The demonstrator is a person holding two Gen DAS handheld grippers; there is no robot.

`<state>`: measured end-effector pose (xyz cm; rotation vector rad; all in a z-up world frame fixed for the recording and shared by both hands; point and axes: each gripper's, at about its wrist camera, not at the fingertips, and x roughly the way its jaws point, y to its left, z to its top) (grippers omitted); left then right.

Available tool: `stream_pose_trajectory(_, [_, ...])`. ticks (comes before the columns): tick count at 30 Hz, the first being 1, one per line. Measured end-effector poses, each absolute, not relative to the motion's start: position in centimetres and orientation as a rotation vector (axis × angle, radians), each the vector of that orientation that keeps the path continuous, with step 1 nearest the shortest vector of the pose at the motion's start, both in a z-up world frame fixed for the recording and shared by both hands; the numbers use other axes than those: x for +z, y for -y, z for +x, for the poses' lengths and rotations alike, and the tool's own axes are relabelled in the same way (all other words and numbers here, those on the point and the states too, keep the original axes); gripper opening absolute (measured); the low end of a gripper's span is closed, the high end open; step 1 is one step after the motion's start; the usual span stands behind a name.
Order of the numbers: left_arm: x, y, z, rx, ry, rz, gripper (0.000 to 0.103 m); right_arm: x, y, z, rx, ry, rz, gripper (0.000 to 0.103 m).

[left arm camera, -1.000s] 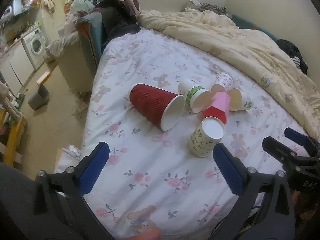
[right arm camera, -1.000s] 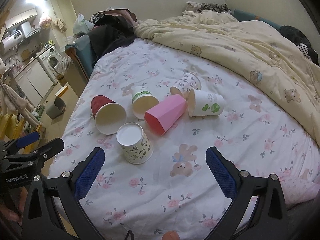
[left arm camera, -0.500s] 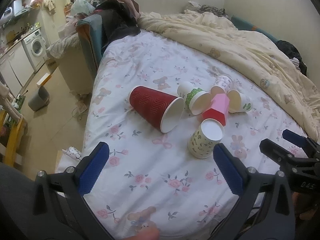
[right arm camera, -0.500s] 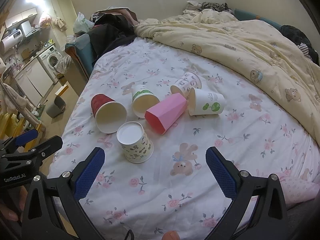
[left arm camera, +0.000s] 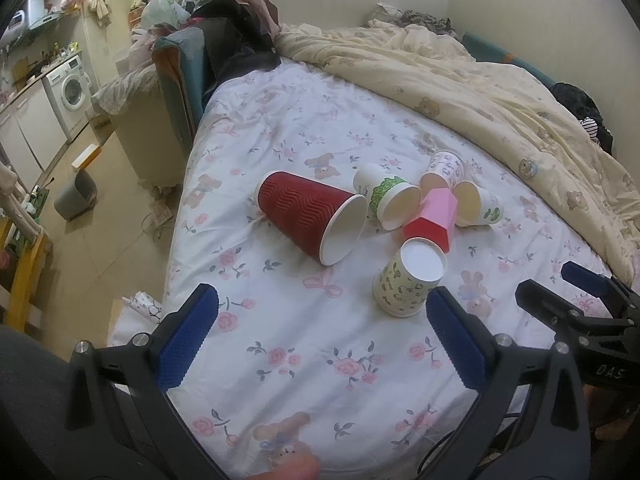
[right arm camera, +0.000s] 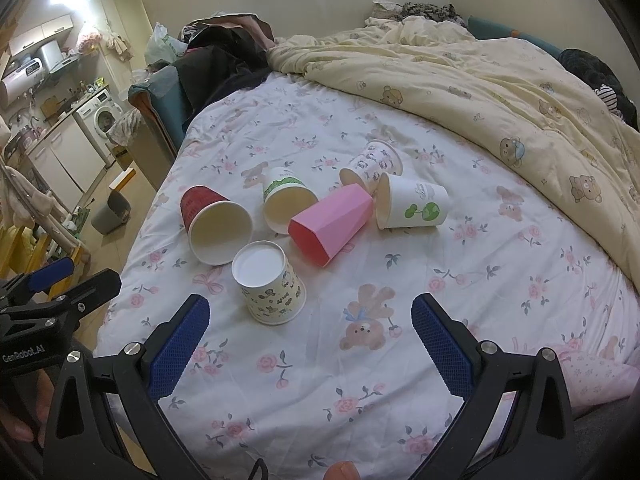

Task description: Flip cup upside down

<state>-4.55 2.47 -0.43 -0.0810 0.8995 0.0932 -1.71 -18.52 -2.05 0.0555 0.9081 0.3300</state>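
Note:
Several paper cups lie in a cluster on the floral bed sheet. A yellow patterned cup stands upside down, nearest to me. A large red cup, a green-banded white cup, a pink cup, a patterned white cup and a white cup with a green tree print lie on their sides. My left gripper is open and empty, short of the cups. My right gripper is open and empty, just before the yellow cup.
A cream quilt is bunched along the bed's far and right side. Dark clothes pile at the headboard corner. The bed's left edge drops to the floor, with a grey bin and a washing machine beyond.
Both grippers have drawn back and risen very slightly; the cups sit a little lower and nearer in view. No cup has moved. Both grippers stay open.

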Motion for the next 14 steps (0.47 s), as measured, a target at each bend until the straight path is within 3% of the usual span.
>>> stream_pose_trajectory(14, [-0.55,-1.85,-4.86,0.075,-0.897,-0.096,0.103,-2.16,18.64,-1.7,0.327,-0.911,0.055,0.103])
